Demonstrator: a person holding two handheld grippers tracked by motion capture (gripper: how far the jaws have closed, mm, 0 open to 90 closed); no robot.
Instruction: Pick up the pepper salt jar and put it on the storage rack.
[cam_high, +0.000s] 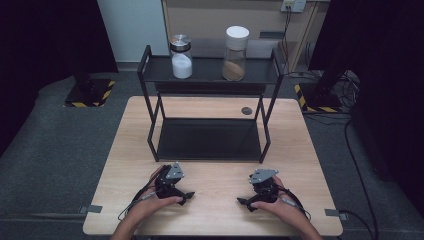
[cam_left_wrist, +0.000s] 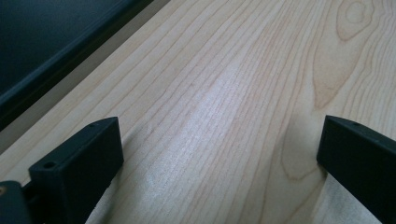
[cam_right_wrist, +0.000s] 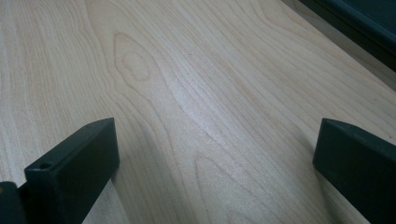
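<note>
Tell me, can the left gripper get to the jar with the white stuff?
Probably yes. The left gripper rests open on the table, and the jar stands on the rack's open top shelf with nothing in front.

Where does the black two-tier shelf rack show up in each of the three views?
High view: the black rack stands mid-table, two jars on its top shelf.
Left gripper view: its lower shelf edge crosses the top-left corner.
Right gripper view: that lower shelf edge cuts the top-right corner.
Shared landmark: the light wooden tabletop before the rack.
</note>
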